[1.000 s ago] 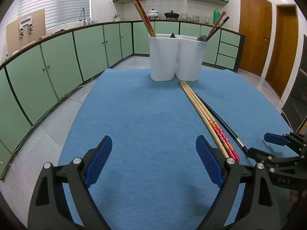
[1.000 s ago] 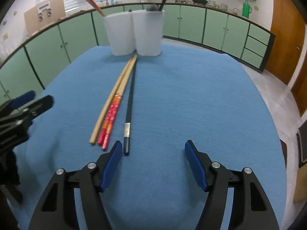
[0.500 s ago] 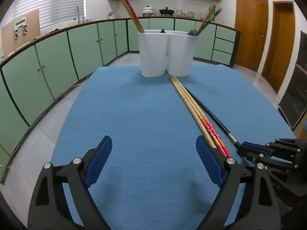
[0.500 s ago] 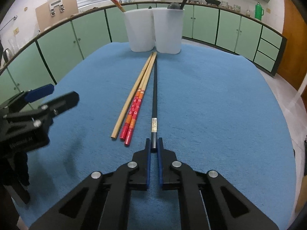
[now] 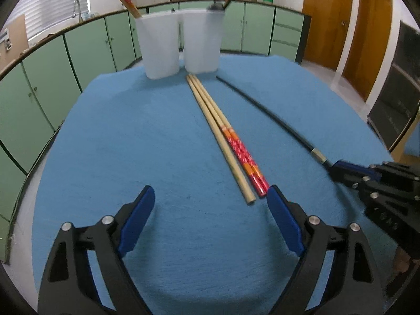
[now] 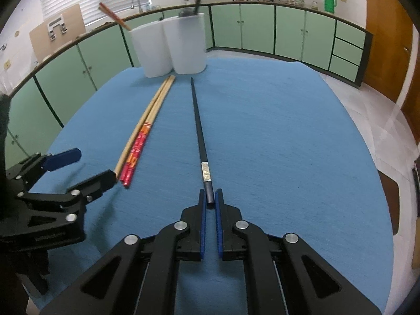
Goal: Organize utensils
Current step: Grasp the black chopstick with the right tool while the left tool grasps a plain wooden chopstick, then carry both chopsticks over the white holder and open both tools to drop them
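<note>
A black chopstick (image 6: 198,126) stretches over the blue mat, and my right gripper (image 6: 210,197) is shut on its near end. To its left lie a plain wooden chopstick (image 5: 223,144) and a red-patterned pair (image 5: 241,152), side by side, pointing at the white two-cup holder (image 5: 181,42). My left gripper (image 5: 210,191) hovers over their near ends, which lie just inside its right fingertip. Its jaws are closing but still wide, with no pad touching anything. In the left wrist view the right gripper (image 5: 338,166) shows at the right, holding the black chopstick (image 5: 275,118).
The holder (image 6: 170,44) at the mat's far edge has chopsticks and a dark utensil standing in it. The blue mat (image 6: 288,144) covers a round table. Green kitchen cabinets curve around behind it, with wooden doors at the right.
My right gripper shut on the black chopstick's near end and swung it rightward, away from the others. My left gripper moved right to the near ends of the wooden and red chopsticks.
</note>
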{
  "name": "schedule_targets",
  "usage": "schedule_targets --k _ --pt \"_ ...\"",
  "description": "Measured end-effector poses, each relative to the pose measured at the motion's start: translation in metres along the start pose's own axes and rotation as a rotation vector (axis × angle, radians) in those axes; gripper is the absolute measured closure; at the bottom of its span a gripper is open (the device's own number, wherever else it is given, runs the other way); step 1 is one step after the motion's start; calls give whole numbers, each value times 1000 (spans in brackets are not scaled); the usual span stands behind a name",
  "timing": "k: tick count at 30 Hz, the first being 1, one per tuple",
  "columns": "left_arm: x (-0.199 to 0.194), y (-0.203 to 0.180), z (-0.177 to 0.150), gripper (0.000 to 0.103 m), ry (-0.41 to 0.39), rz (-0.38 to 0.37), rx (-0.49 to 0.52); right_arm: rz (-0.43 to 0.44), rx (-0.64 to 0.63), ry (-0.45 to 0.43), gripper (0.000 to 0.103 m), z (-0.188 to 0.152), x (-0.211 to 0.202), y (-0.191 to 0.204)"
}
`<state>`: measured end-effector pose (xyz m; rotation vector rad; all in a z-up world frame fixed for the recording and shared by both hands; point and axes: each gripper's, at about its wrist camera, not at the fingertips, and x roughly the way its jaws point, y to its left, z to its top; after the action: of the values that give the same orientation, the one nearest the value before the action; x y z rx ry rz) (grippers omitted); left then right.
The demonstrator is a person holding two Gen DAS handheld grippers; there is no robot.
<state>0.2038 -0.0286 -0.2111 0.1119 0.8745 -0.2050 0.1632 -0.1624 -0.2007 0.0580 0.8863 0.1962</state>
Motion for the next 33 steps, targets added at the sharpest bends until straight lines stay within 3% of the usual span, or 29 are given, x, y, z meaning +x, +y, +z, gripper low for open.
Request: schedule_targets --k 2,14,21,23,27,33 --pt "8 0 1 22 38 10 -2 3 2 -3 96 1 0 -1" --pt "-1 34 -5 31 46 62 -83 19 -4 -7 96 -1 1 -2" --pt "-1 20 -2 51 31 43 -62 20 -11 -5 94 0 2 0" --pt "-1 15 -3 62 25 38 -45 24 -10 -4 94 0 2 0" --pt "-1 5 -3 96 18 22 -21 34 -17 -4 96 1 2 0" --pt "-3 12 0 97 14 -4 -51 33 -24 -4 96 1 -2 1"
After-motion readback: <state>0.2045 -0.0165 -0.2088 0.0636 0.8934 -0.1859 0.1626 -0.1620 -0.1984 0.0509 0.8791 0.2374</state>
